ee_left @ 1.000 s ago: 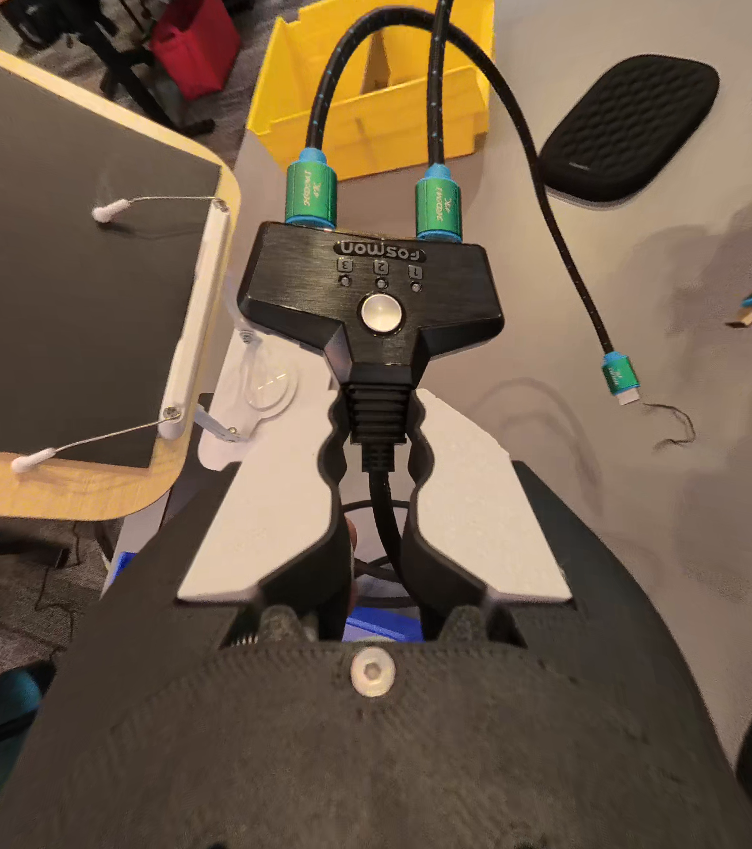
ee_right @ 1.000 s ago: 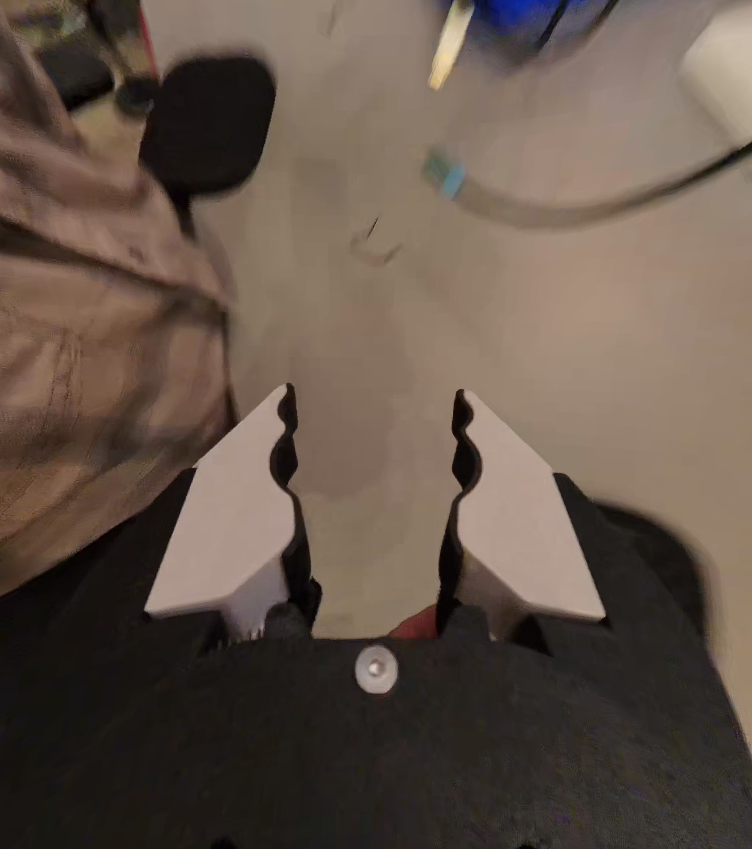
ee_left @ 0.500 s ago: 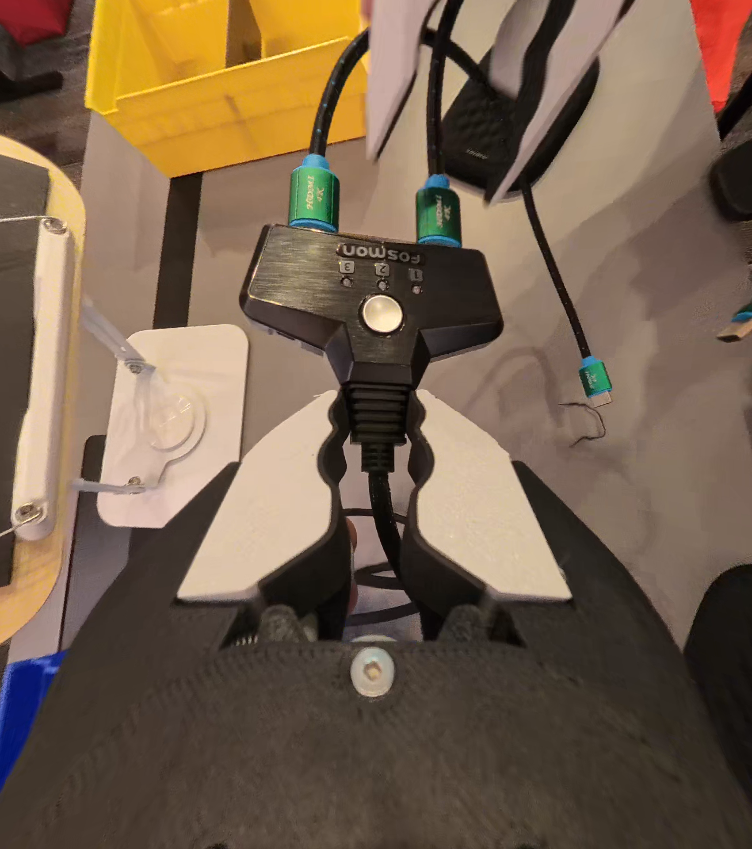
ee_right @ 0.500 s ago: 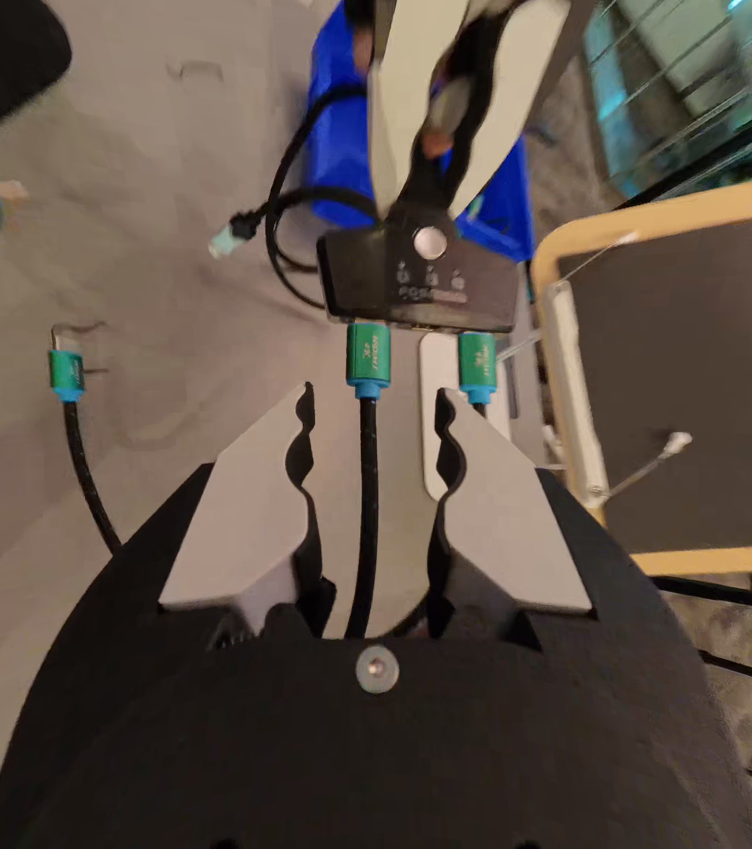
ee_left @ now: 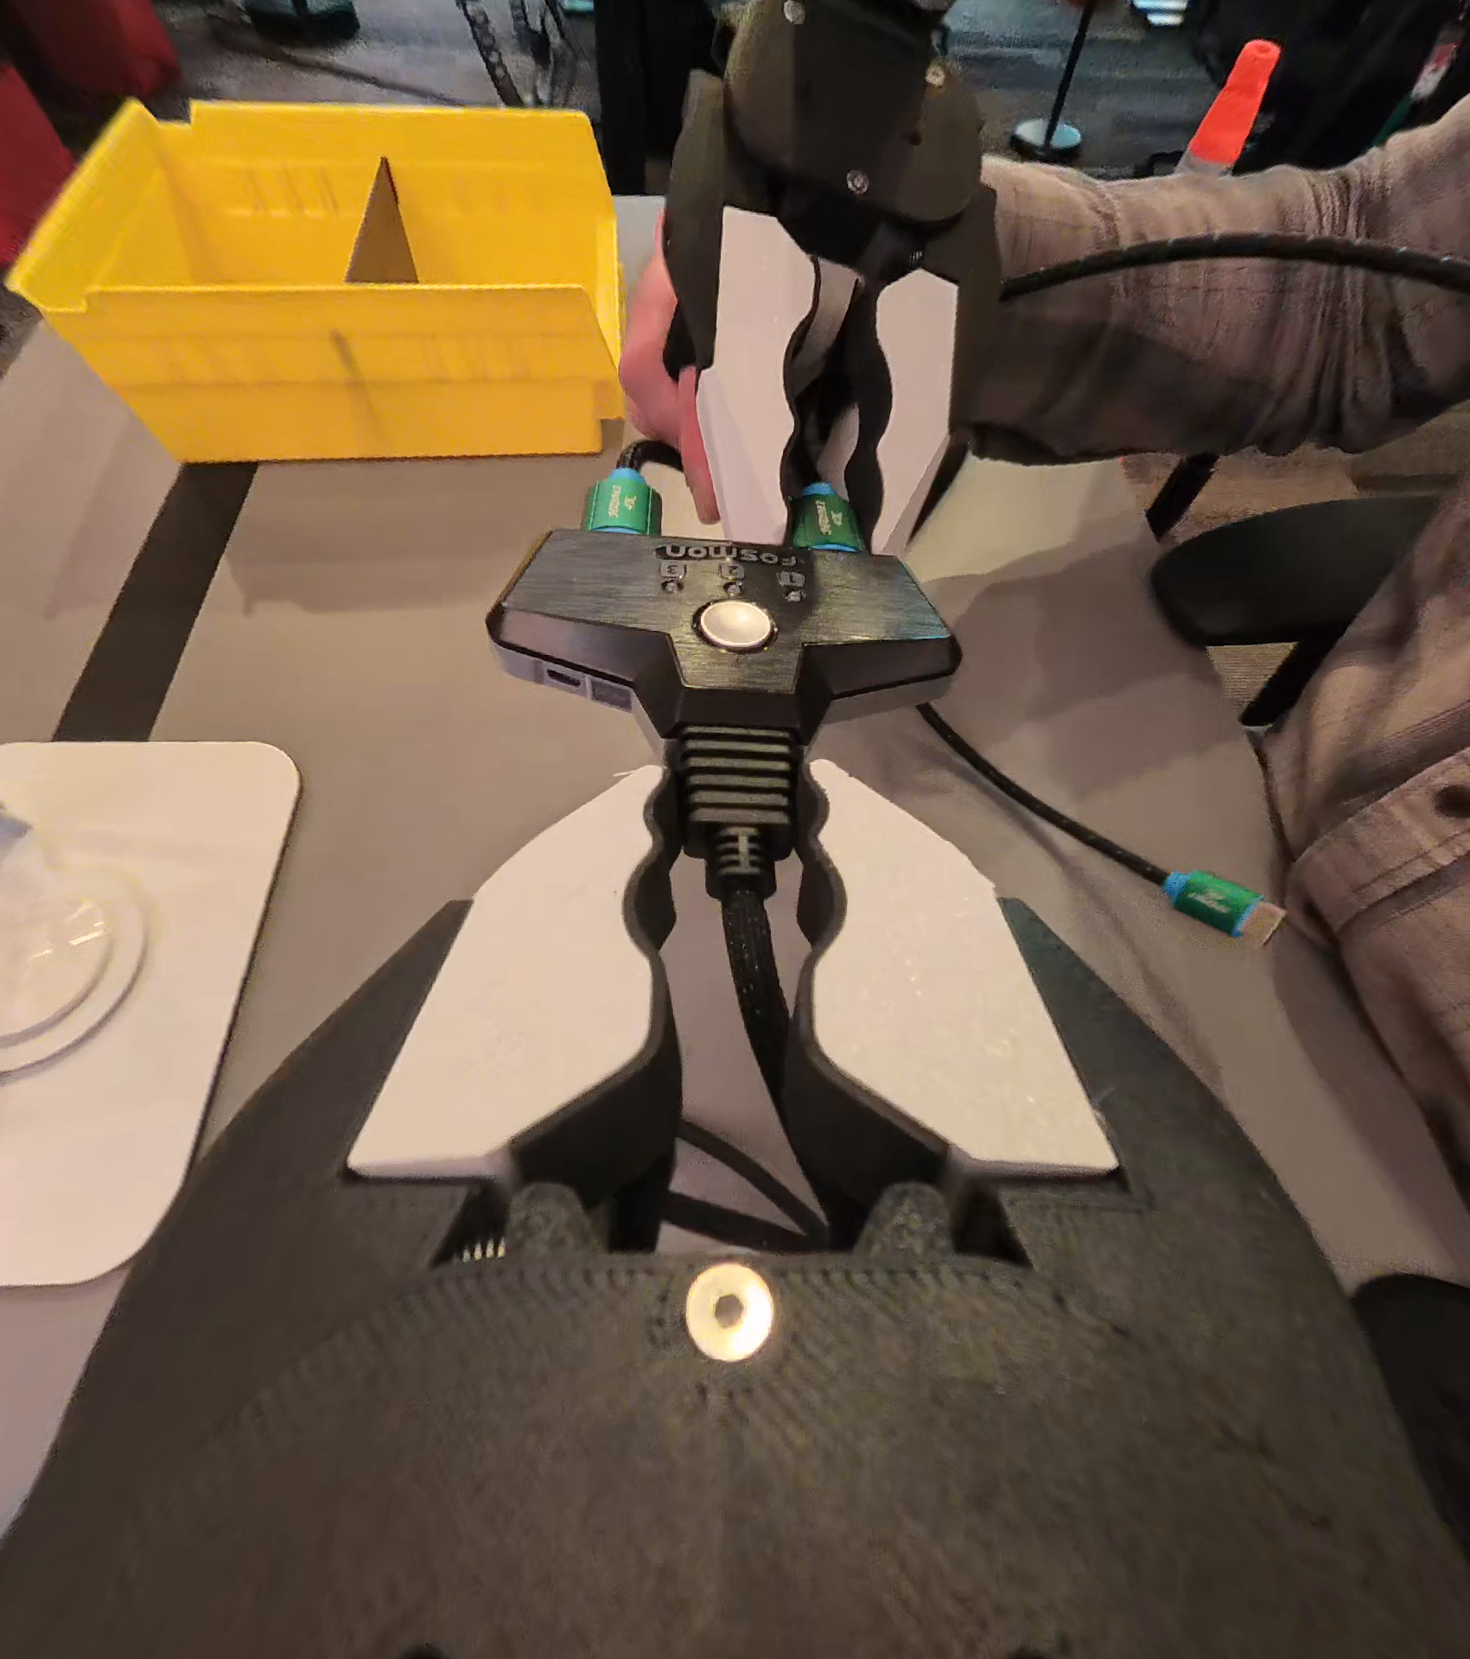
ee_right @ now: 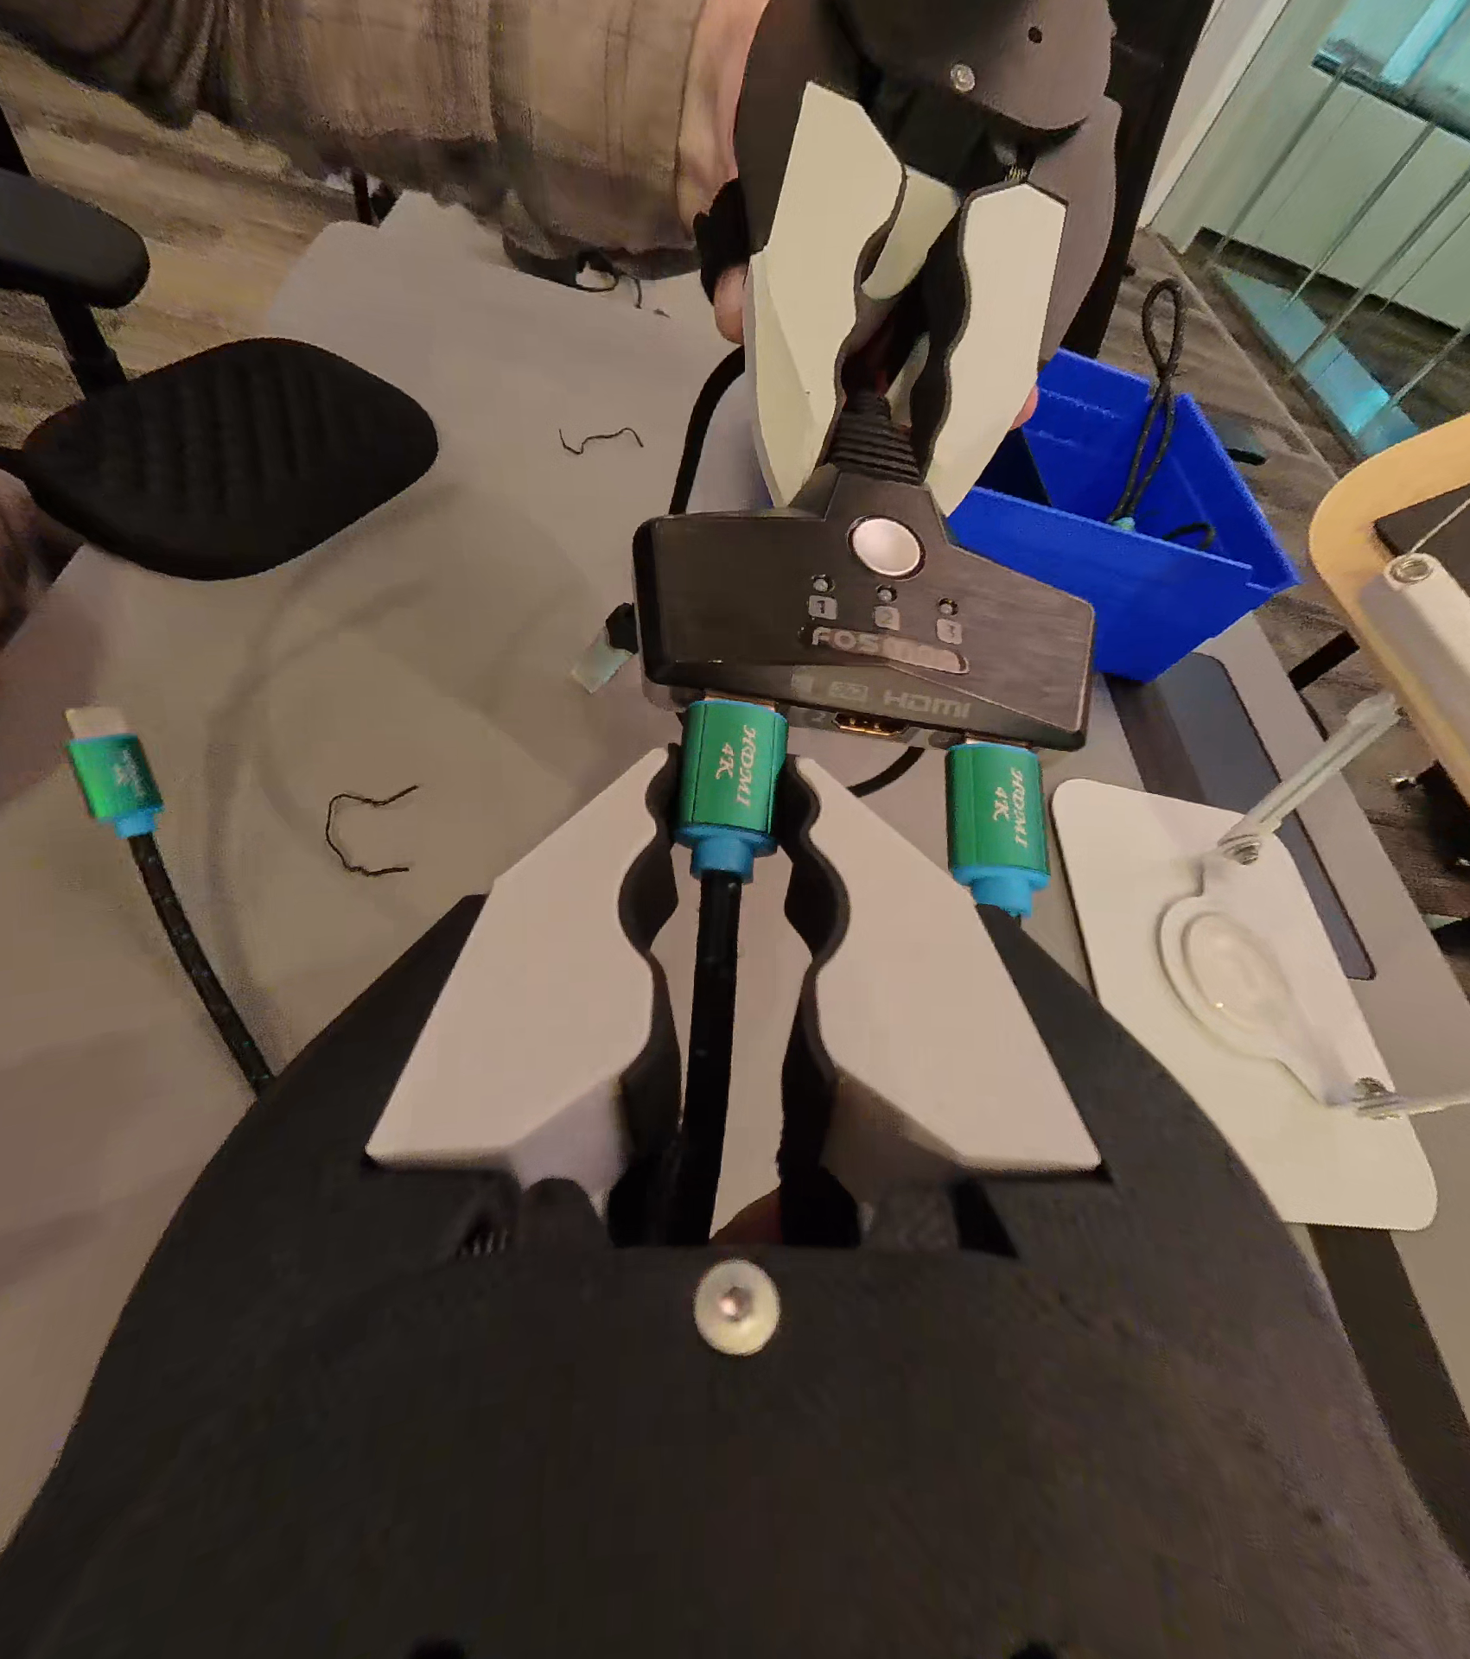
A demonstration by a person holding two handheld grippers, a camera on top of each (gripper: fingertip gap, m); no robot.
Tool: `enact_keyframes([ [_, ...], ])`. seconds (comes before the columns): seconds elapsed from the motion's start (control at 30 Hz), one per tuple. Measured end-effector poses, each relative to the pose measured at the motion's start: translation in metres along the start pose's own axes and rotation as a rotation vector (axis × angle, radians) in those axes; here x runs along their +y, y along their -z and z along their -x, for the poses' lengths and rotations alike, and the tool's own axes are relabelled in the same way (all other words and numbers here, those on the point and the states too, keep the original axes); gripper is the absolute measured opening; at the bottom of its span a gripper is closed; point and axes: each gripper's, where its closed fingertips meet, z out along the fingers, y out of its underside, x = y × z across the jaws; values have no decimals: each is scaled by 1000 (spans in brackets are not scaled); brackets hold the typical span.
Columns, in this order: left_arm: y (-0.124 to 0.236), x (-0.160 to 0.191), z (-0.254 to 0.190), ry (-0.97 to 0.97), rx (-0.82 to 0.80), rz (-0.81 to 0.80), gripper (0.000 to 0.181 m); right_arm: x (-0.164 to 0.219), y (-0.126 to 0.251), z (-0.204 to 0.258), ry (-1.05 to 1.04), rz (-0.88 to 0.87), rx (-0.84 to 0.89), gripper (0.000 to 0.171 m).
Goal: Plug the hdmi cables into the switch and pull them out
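A black HDMI switch (ee_left: 722, 619) is held just above the grey table. My left gripper (ee_left: 735, 790) is shut on the ribbed collar of the switch's own cable. Two green HDMI plugs sit in the outer ports: one at the left (ee_left: 619, 503) and one (ee_left: 821, 521) between the right gripper's fingers. In the right wrist view my right gripper (ee_right: 731, 772) is shut on that plug (ee_right: 726, 776), which is still seated in the switch (ee_right: 866, 619). The second plug (ee_right: 996, 826) is beside it and the middle port (ee_right: 870, 723) is empty. A loose green plug (ee_right: 116, 772) lies on the table.
A yellow bin (ee_left: 327, 296) stands behind the switch and a blue bin (ee_right: 1117, 557) beyond the table edge. A white pad with a clear suction mount (ee_left: 84, 987) lies to the left. A black chair armrest (ee_right: 219, 458) and the person's sleeve (ee_left: 1252, 314) are close. The tips of one gripper are about 6 centimetres away from the tips of the other.
My right gripper has moved up to the switch and closed around the plug in its outer port. My left gripper has kept its hold and tilted the switch lower toward the table.
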Motion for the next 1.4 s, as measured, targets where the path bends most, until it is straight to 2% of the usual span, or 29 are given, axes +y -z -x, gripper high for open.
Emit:
enact_keyframes([
  [0.07, 2, -4, 3, -35, -53, -33, 29, 4, -1, 0, -23, 3, -12, 17],
  [0.17, 10, -15, 5, -139, -162, -55, 56, 11, -2, 4, -46, 24, -58, 17],
  [0.23, 8, -10, 8, -229, -257, 49, 82, 11, -2, 5, -49, 31, -73, 17],
  [0.33, -2, -5, 10, -478, -423, 209, 92, 10, -2, 4, -82, 48, -107, 17],
  [0.4, -5, -1, 18, -658, -567, 323, 88, 8, -2, 5, -115, 40, -141, 17],
  [0.47, -13, -10, 18, -757, -679, 312, 78, 6, -3, 4, -146, 35, -157, 17],
  [0.53, -20, -2, 24, -860, -779, 449, 77, 4, -5, 3, -172, 34, -157, 17],
  [0.57, -20, -7, 29, -944, -858, 470, 70, 3, -6, 4, -180, 43, -157, 17],
  [0.67, -27, -10, 32, -1028, -938, 494, 62, 0, -10, 3, -207, 67, -143, 17],
  [0.77, -30, -16, 32, -1136, -1007, 506, 32, -3, -12, 3, -245, 84, -130, 17],
  [0.8, -29, -18, 34, -1157, -1041, 513, 29, -3, -12, 2, -258, 91, -118, 17],
  [0.97, -21, -26, 41, -1154, -1107, 460, 27, -11, -11, -8, -316, 22, -50, 18],
  [1.13, -19, -24, 41, -1100, -1117, 387, 26, -39, 13, -23, -441, -252, 52, 20],
  [1.2, -21, -23, 41, -1094, -1115, 378, 26, -34, 14, -15, -436, -239, 31, 20],
  [1.3, -20, -25, 42, -1078, -1119, 372, 26, -19, 14, -9, -417, -171, 30, 35],
  [1.4, -20, -32, 40, -1038, -1113, 326, 25, -25, 18, -12, -404, -207, 64, 26],
])
